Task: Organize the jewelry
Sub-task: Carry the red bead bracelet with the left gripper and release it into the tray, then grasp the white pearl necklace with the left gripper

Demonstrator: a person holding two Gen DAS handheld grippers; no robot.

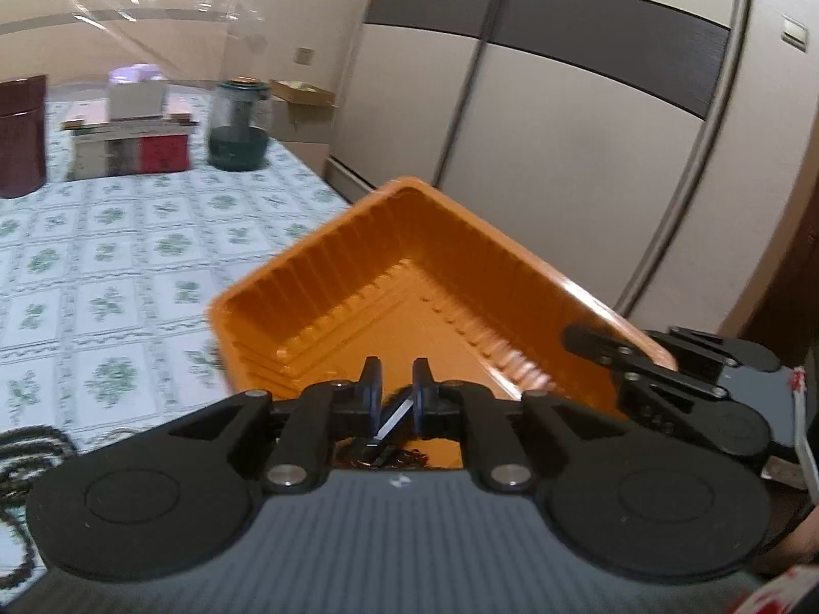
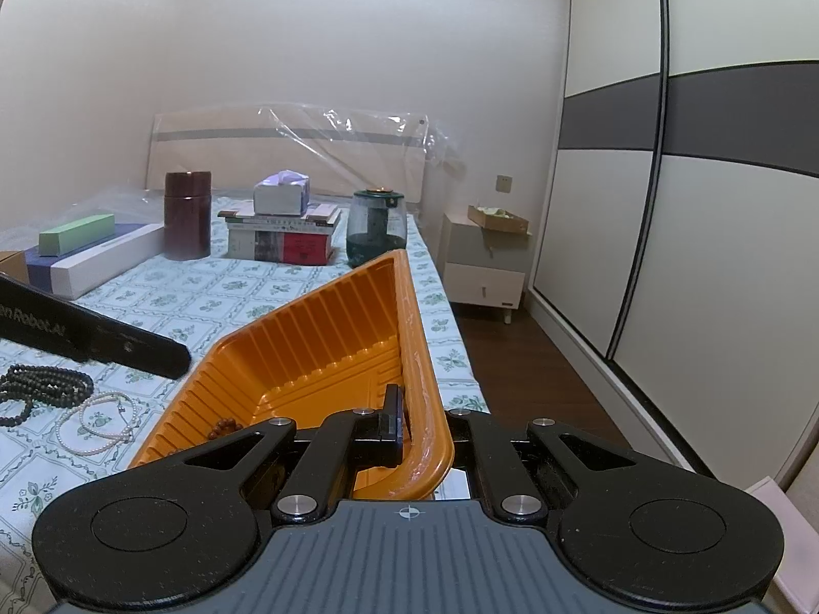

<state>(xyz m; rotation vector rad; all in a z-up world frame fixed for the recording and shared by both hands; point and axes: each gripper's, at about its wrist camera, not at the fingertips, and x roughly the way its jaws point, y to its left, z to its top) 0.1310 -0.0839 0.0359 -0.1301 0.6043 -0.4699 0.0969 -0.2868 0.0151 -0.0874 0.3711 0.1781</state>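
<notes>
The right tool [image 2: 404,427] clamps the orange tray's [image 2: 327,337] rim, steadying it on the bed [image 2: 215,297]. The left tool [image 1: 396,391] hangs slightly parted over it, apparently dropping brown beads [image 2: 223,427] inside.

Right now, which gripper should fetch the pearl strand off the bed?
Left. The right gripper is shut on the orange tray's rim, steadying it. The left gripper holds nothing, its jaws slightly apart over the tray, and the pearl strand lies on its side, beside the dark beads.
</notes>
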